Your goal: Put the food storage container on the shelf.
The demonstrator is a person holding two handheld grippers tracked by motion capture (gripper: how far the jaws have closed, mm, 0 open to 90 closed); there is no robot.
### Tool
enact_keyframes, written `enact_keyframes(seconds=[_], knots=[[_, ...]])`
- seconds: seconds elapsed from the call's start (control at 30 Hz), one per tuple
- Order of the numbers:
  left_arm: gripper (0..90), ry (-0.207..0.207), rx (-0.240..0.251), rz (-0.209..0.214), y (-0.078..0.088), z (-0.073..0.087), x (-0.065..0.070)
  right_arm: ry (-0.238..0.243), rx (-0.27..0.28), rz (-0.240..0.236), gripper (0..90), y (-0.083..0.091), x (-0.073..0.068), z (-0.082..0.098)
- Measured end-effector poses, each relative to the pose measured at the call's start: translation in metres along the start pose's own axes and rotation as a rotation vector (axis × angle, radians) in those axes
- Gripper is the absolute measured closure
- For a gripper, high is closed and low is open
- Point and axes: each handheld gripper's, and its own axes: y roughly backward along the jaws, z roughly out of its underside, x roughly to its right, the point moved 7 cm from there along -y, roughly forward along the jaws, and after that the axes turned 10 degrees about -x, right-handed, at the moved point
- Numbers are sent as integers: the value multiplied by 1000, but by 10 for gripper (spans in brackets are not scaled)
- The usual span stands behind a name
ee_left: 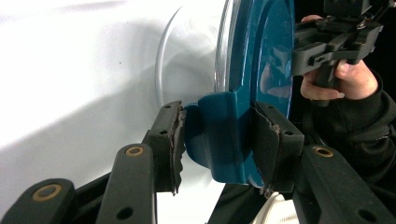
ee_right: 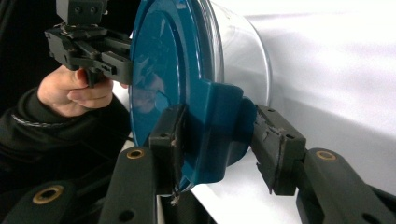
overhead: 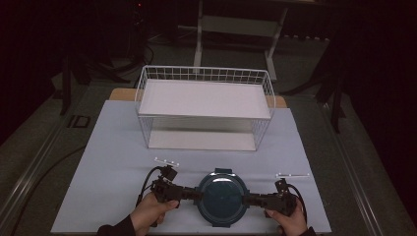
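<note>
The round container (overhead: 223,196), clear-walled with a dark blue lid, sits at the bottom middle of the high view, on the near edge of the worktop (overhead: 118,147). Both side tabs of its lid are gripped, so the grasp looks done. What seems to be left is the lift and the carry, probably to the white wire rack (overhead: 204,105) in the upper middle of the frame, whose two shelves are bare. That goal is a guess from the layout.

The left claw (overhead: 194,192) comes in from the lower left and is closed to a medium gap around the lid's tab (ee_left: 219,135). In the left gripper view the pads (ee_left: 176,140) press on both faces of the tab. The right claw (overhead: 250,198) does the same from the lower right. In the right gripper view the tab (ee_right: 217,135) lies between the jaws; the left pad presses on it, while the right one (ee_right: 270,140) meets it only at the tab's corner, so that hold looks a little looser. I cannot tell whether the container is still resting on the worktop or is just off it.
</note>
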Motion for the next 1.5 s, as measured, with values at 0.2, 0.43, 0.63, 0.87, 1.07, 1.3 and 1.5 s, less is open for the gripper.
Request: enact_keyframes(seconds=[0.2,0.43,0.63,0.87,1.07,1.3,1.5], knots=[[558,0,13,-20,0,1,2,-49,7,-41,561,-1,4,2],[556,21,15,-26,0,2,2,-35,13,-12,564,-1,-3,2],[560,23,27,-41,2,2,5,-42,24,-6,567,0,-5,3],[563,-12,88,-63,15,-9,12,12,57,10,567,5,-14,-10],[560,-80,175,-108,33,-22,15,93,99,26,567,8,-24,-32],[560,-111,233,-155,47,-38,9,166,150,43,566,7,-26,-58],[560,-139,276,-186,57,-49,-3,233,165,76,565,1,-25,-81]])
